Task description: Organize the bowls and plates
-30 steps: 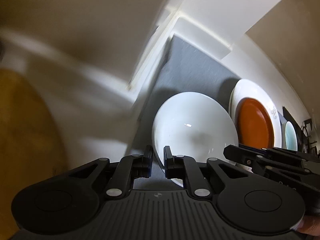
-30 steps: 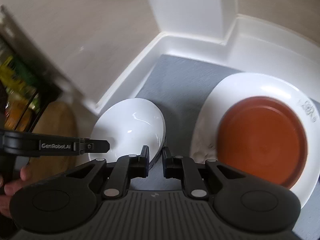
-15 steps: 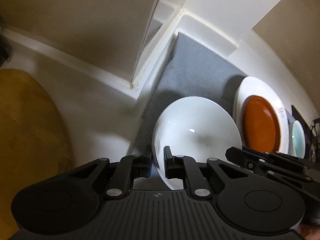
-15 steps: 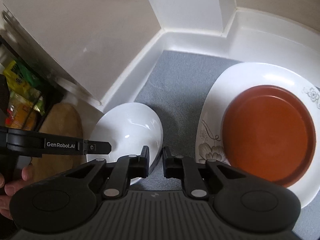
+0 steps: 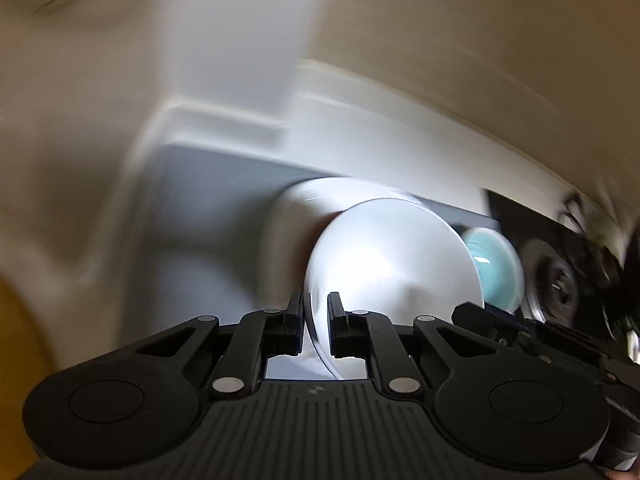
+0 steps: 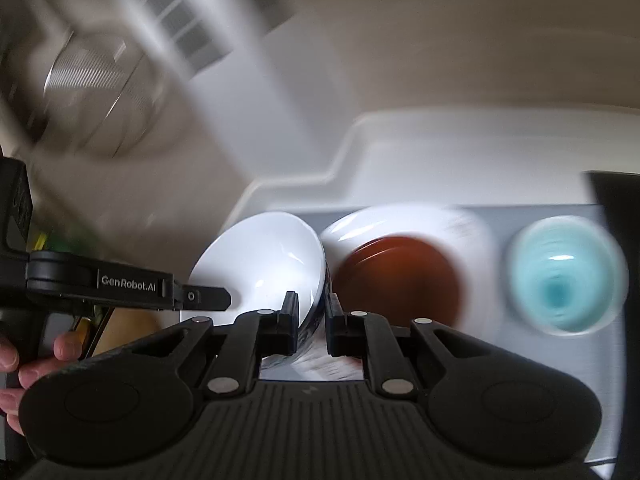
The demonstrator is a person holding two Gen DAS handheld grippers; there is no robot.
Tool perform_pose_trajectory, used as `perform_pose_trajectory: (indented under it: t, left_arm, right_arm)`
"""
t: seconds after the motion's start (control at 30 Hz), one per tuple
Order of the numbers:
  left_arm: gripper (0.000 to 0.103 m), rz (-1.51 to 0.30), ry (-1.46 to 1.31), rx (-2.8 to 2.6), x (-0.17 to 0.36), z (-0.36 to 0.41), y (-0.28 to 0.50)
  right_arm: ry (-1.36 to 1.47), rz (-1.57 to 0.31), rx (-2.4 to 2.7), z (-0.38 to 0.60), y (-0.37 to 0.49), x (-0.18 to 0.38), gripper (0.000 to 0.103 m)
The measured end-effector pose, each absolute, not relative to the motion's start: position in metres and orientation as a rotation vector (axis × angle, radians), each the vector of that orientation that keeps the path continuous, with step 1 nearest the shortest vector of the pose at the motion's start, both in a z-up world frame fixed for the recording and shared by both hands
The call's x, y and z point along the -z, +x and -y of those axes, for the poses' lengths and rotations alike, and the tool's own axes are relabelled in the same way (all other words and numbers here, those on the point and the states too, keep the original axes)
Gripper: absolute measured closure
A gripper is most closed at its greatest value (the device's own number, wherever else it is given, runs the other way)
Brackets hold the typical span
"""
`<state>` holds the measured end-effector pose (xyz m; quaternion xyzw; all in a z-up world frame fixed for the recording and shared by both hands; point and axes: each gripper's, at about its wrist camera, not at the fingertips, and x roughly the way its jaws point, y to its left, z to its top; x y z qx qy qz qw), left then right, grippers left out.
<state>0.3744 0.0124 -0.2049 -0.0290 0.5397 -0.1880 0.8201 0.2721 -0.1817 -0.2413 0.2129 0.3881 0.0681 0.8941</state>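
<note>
I have both grippers clamped on one white bowl (image 6: 260, 264), opposite sides of its rim, which I judge is how a wide, smooth piece is kept from tipping during a lift. In the right wrist view, at left of frame, my left gripper (image 6: 224, 299) reaches in with its tip at the bowl's near-left rim; a hand (image 6: 24, 356) grips its handle at lower left. At lower centre the right gripper (image 6: 312, 320) pinches the bowl's right edge between its pads. The bowl sits tilted at centre, glossy white inside with a dark patterned outer wall. To its right lies a white plate (image 6: 460, 228) carrying a brown dish (image 6: 400, 276), then a pale blue bowl (image 6: 568, 280) on the grey mat (image 6: 500, 320). In the left wrist view the left gripper (image 5: 314, 320) bites the rim at lower centre.
</note>
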Motion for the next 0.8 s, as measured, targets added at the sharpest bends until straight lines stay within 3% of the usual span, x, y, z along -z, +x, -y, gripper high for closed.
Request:
perform_pose_trajectory:
  t: [0.33,0.63,0.8]
  left_arm:
    - [0.091,-1.176,0.144,0.62,0.228,0.146,0.391]
    - [0.091,-1.23,0.262,0.595,0.276,0.199,0.389]
    - [0.091,-1.215,0.293,0.576,0.285,0.212,0.394]
  right_arm:
    - [0.517,-0.725,0.119,0.31,0.244,0.261,0.089]
    - [0.618,-0.744,0.189,0.344,0.241,0.321,0.091]
    - [0.586,-0.749,0.197,0.344,0.243,0.327,0.093]
